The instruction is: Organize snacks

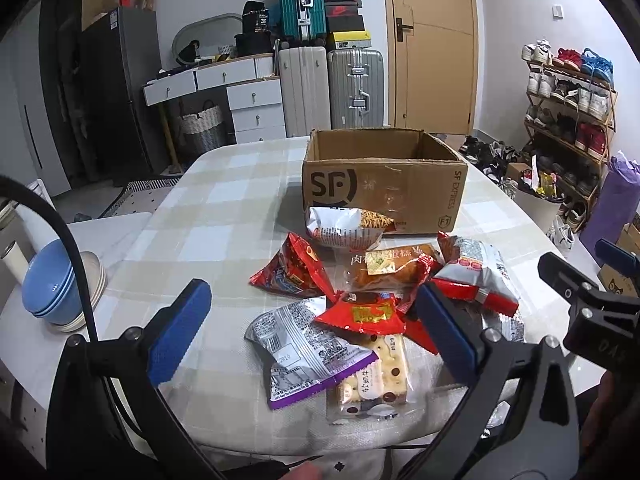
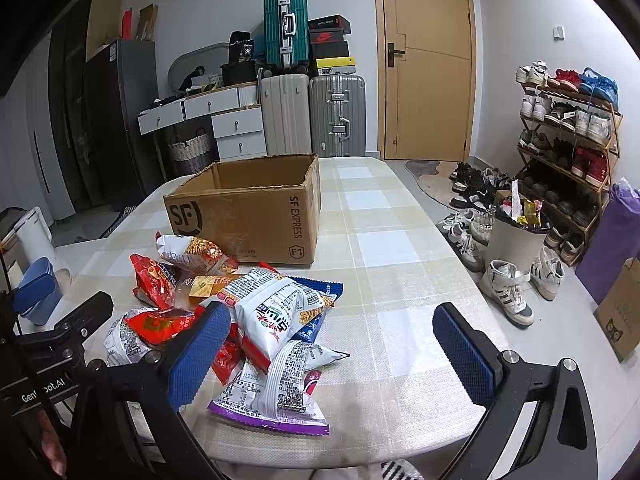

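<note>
An open cardboard SF box (image 1: pixel 384 184) (image 2: pixel 248 208) stands on the checked table. In front of it lies a loose pile of snack packets: a silver and purple bag (image 1: pixel 304 356) (image 2: pixel 276 392), a red triangular bag (image 1: pixel 294 270), a cake pack (image 1: pixel 386 268), a white and red bag (image 1: pixel 476 272) (image 2: pixel 276 308), and a clear biscuit pack (image 1: pixel 372 380). My left gripper (image 1: pixel 312 332) hovers open over the near side of the pile, holding nothing. My right gripper (image 2: pixel 332 352) is open beside the pile's right edge, also holding nothing, and its black body shows at the right of the left wrist view.
Stacked blue bowls (image 1: pixel 50 292) sit on a side surface to the left. Suitcases (image 1: pixel 332 88) and drawers stand behind the table. A shoe rack (image 2: pixel 568 136), loose shoes and a full bin (image 2: pixel 516 232) crowd the floor on the right. The table's near edge is just below the grippers.
</note>
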A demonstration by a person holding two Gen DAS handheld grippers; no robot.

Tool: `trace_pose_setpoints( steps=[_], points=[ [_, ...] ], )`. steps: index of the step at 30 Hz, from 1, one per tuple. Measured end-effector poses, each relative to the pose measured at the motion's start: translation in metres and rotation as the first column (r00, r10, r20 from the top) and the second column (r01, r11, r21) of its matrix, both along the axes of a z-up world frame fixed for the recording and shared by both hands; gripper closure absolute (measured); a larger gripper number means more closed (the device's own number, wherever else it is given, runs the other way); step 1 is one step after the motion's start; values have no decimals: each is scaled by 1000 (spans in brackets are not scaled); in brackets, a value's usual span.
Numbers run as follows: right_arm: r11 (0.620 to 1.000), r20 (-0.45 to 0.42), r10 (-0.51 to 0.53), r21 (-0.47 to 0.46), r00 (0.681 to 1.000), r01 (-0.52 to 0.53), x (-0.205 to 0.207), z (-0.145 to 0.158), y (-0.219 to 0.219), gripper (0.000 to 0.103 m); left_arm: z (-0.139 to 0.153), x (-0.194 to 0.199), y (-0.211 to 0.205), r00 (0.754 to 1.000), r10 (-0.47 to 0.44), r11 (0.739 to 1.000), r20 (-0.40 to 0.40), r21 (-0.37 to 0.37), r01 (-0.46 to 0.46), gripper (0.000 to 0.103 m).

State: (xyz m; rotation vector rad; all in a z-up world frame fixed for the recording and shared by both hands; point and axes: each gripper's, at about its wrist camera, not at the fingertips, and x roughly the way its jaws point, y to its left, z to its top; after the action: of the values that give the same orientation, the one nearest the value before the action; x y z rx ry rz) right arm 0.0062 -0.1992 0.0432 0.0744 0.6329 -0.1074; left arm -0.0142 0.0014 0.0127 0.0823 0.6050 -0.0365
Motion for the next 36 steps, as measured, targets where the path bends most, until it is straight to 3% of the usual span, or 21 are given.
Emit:
trace_pose_setpoints(
  steps=[36],
  points=[
    [1000,7,16,3,1000,-16,-1,1,7,0,-4,4,2,1000,-4,1000,-19,-12,3,1]
  ],
)
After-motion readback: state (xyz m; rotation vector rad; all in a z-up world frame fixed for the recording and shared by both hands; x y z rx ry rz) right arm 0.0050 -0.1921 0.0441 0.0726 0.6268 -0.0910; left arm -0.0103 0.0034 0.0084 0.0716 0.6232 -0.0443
